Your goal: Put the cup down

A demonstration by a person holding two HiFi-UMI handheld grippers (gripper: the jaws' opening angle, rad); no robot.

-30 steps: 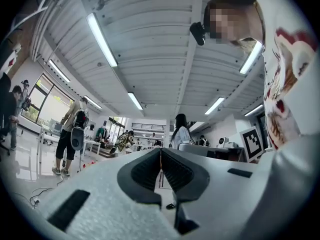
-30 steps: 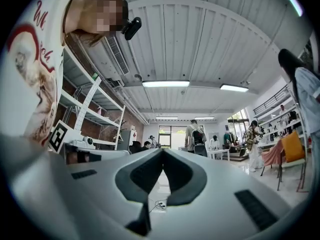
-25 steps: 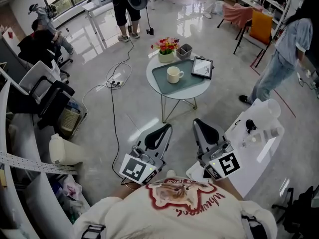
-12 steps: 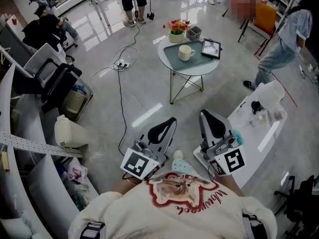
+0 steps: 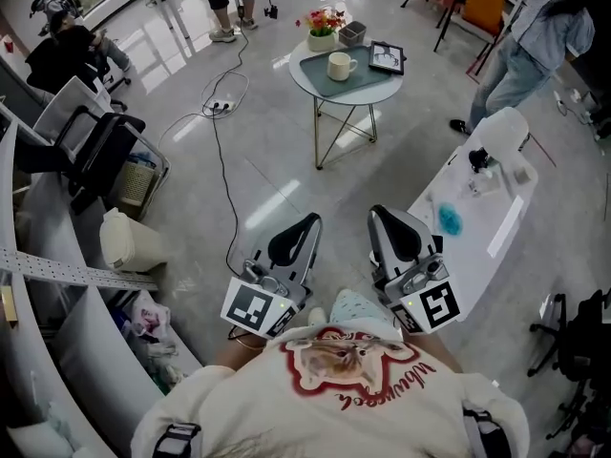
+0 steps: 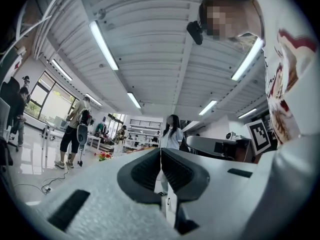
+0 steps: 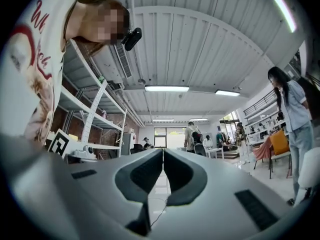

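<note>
A cream cup (image 5: 338,65) stands upright on a grey-green tray (image 5: 358,71) on the small round table (image 5: 315,77) far ahead in the head view. Both grippers are held close to my chest, well short of that table. My left gripper (image 5: 310,222) is shut and holds nothing; its jaws meet tip to tip in the left gripper view (image 6: 160,153). My right gripper (image 5: 379,214) is shut and empty too, jaws touching in the right gripper view (image 7: 163,154). Each points up and forward across the room.
On the round table also sit a flower pot (image 5: 321,26), a grey box (image 5: 351,33) and a framed tablet (image 5: 387,57). A white table (image 5: 477,222) stands to my right. A cable (image 5: 220,160) runs across the floor. Chairs and shelving fill the left; people stand around.
The round table with the cup has drifted further up the view and looks smaller, and the white table at my right now shows more fully. Both grippers stay shut near my chest.
</note>
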